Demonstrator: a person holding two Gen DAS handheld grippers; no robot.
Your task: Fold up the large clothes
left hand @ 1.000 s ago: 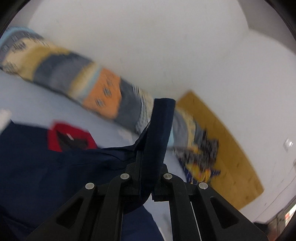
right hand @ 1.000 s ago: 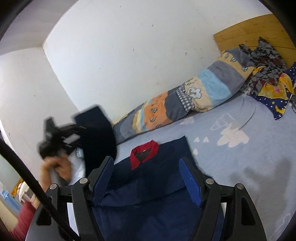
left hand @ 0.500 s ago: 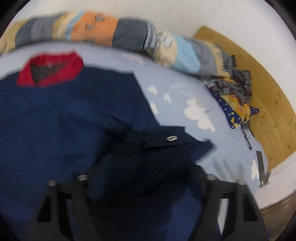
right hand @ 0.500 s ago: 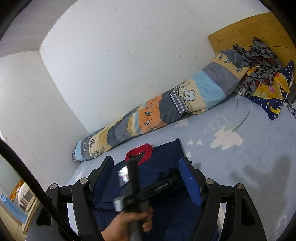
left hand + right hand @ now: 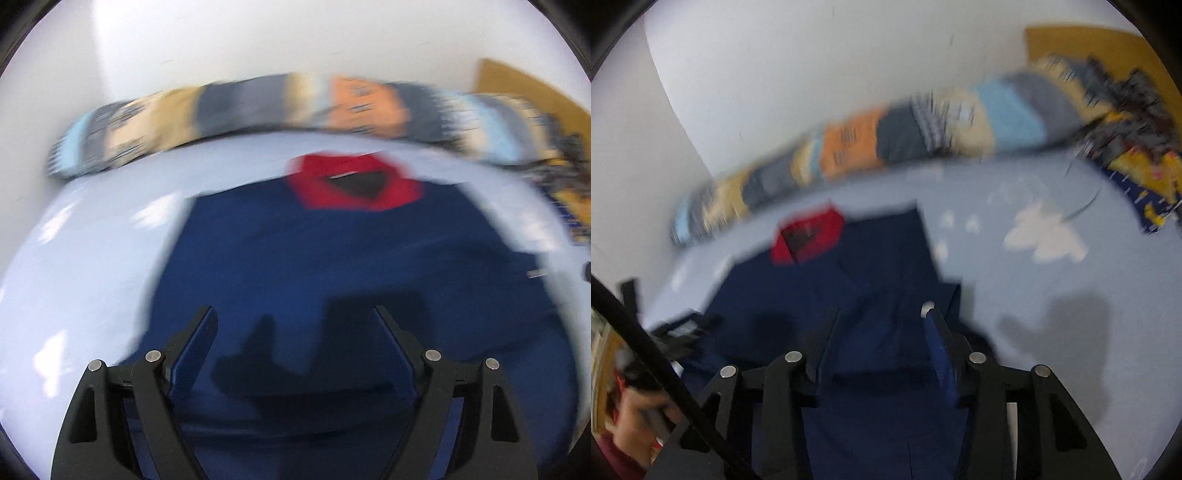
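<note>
A navy garment (image 5: 332, 266) with a red collar (image 5: 354, 184) lies spread on the pale blue bed sheet (image 5: 92, 266). My left gripper (image 5: 295, 317) is open and empty above the garment's lower middle. In the right wrist view the garment (image 5: 857, 266) lies ahead with its red collar (image 5: 809, 236) at upper left. My right gripper (image 5: 882, 325) is open over the garment's right side, near a folded sleeve cuff with a metal snap (image 5: 927, 306). Both views are blurred by motion.
A long patchwork bolster (image 5: 295, 107) lies along the white wall behind the garment. Crumpled patterned clothes (image 5: 1134, 147) sit at the right by a wooden headboard (image 5: 1078, 44). The sheet has white cloud prints (image 5: 1045, 236). The person's hand and the other gripper (image 5: 642, 369) show at lower left.
My left gripper let go of the navy sleeve, which now lies folded across the garment, and swung back to face the collar. My right gripper moved lower toward the garment.
</note>
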